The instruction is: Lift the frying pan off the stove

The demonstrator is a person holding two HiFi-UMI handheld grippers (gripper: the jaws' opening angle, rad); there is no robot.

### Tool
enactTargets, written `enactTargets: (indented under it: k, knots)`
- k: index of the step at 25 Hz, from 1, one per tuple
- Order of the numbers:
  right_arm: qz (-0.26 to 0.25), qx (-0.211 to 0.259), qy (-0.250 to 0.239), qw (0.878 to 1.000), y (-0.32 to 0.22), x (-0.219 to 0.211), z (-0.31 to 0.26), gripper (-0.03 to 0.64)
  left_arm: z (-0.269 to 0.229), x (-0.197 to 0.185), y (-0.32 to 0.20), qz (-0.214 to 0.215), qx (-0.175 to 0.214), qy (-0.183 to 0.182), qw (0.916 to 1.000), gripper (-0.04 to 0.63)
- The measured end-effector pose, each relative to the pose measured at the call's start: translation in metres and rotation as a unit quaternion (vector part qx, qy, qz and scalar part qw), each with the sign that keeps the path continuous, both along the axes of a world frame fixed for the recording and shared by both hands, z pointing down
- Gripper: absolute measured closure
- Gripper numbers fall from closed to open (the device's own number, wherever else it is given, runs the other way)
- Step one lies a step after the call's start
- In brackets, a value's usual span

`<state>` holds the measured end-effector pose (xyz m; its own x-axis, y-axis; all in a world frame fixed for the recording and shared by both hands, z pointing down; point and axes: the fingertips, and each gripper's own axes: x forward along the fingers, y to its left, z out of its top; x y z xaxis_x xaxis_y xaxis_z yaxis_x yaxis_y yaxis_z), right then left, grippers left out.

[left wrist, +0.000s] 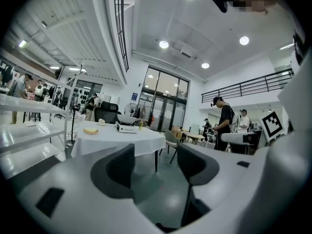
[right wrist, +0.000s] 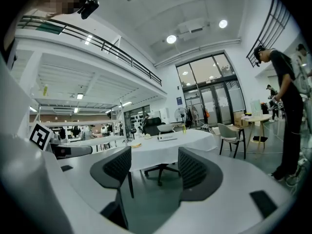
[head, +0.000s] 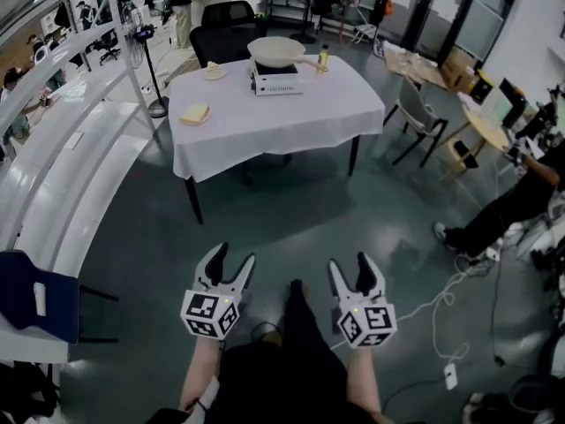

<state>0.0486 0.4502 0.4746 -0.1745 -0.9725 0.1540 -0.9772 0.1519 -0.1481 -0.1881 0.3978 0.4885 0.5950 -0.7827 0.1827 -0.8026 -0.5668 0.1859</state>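
The left gripper and right gripper hang released, jaws apart, nothing between them. Well apart from both, the pan sits on the stove at the table's far side, with a bottle just beside it.

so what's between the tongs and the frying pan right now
Bare grey floor, then the near stretch of white tablecloth, up to the frying pan; the head view shows it.

frying pan on stove | stove on table (far side) | chairs behind
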Motion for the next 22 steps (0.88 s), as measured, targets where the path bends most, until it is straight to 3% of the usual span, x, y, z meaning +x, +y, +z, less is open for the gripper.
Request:
enactTargets:
  k: [11,22]
  knots:
    - [-0.017,-0.018,-0.013,1.000,-0.063,0.007,0.013,0.339,0.000,0.029,-0.059,0.005,-0.003,0.001,1.0000,0.334]
    - [-0.042,-0.020,-0.004,0.999,-0.171,0.037,0.010,0.339,-0.006,0.063,-0.154,-0.009,0.000,0.003,1.0000,0.334]
